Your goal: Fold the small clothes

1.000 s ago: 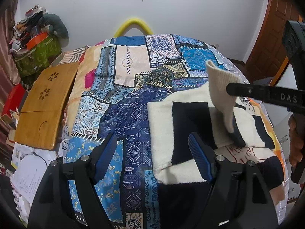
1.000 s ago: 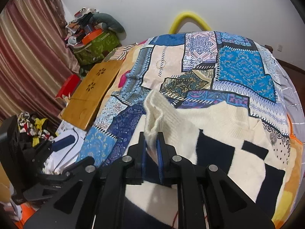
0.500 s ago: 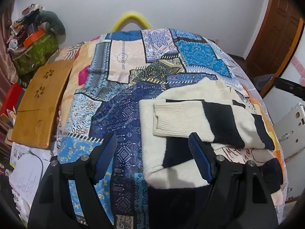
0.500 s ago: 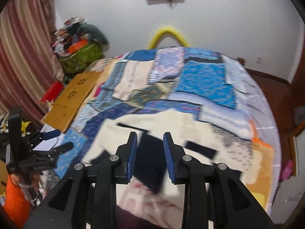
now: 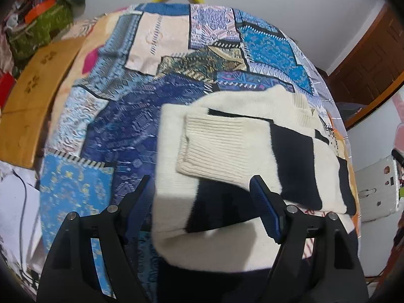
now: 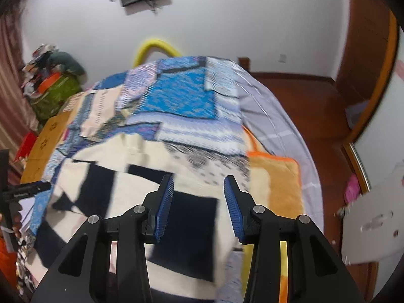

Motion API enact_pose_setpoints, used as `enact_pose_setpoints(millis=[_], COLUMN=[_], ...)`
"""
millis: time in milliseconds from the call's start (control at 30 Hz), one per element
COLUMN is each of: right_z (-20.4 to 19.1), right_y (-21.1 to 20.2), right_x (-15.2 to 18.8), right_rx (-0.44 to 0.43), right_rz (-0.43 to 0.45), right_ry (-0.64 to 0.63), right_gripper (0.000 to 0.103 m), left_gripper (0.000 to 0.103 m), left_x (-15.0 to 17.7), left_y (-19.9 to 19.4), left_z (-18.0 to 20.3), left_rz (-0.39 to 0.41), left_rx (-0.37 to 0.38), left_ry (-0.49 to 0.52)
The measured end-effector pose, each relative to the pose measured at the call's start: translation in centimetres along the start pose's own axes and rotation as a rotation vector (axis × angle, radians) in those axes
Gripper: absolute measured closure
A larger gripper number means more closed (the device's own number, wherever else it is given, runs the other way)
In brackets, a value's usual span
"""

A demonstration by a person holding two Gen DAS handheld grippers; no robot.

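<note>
The left gripper [image 5: 202, 197] hung wide open over the sweater [image 5: 227, 151], whose ribbed sleeve [image 5: 217, 146] lay folded across it on the quilt [image 5: 121, 116].

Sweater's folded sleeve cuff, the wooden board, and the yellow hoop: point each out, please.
sleeve cuff [image 5: 217, 146], left wrist view, on its ribbed cream knit.
wooden board [image 5: 32, 96], left wrist view, on its flat top face.
yellow hoop [image 6: 151, 46], right wrist view, on the arch's crown.

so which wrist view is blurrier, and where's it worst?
Right wrist: heavy motion smear across the quilt and sweater, while the right gripper stays crisp. Left wrist: milder blur; sweater ribbing still reads, quilt slightly streaked. Both show fisheye bowing and dark corners.
</note>
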State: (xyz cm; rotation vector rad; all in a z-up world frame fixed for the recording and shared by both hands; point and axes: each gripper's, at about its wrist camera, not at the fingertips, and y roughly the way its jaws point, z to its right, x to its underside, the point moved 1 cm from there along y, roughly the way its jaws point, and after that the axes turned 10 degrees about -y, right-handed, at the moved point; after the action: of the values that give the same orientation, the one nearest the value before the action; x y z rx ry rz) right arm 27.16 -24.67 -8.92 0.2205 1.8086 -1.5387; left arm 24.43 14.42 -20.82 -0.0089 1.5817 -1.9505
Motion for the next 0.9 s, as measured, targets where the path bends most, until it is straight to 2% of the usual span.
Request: enact_pose_setpoints(millis=[133,300,433,600,767,800,867,900], right_z=[2.3,4.0,4.4,4.2,4.2,4.3,4.4,4.5], right_y=[1.2,2.9,4.4,6.2,7.7,7.9,8.1,8.2], right_x=[2.0,4.3,5.6,6.8,8.0,8.2,8.5,8.7], right_rx=[0.014,-0.010,-0.040,-0.077,-0.097,-0.101,-0.109,-0.113], right_rz=[-0.049,-0.095,-0.131,-0.167,-0.199,-0.204,-0.208,-0.209], right_ry=[0.040,0.093,0.110,0.120,0.136,0.140,0.152,0.160], right_gripper=[0.065,0.065,0.065,0.065,0.064,0.064,0.064,0.064], left_gripper=[0.026,0.026,0.026,0.026,0.026,0.027,0.036,0.045], left_x=[0.0,0.1,0.1,0.0,-0.4,-0.5,-0.6,-0.7], left_y=[1.5,3.4,4.7,6.1,6.5,6.5,6.6,6.7], left_z=[1.0,1.8,2.1,1.8,2.2,2.3,2.7,2.9], left_rz=[-0.047,-0.101,-0.134,-0.180,-0.175,-0.171,-0.156,-0.149], left_rx=[0.024,0.028,0.028,0.066,0.077,0.078,0.070,0.061], left_ry=[-0.015,-0.042,-0.060,-0.121,-0.139,-0.137,-0.124,-0.116])
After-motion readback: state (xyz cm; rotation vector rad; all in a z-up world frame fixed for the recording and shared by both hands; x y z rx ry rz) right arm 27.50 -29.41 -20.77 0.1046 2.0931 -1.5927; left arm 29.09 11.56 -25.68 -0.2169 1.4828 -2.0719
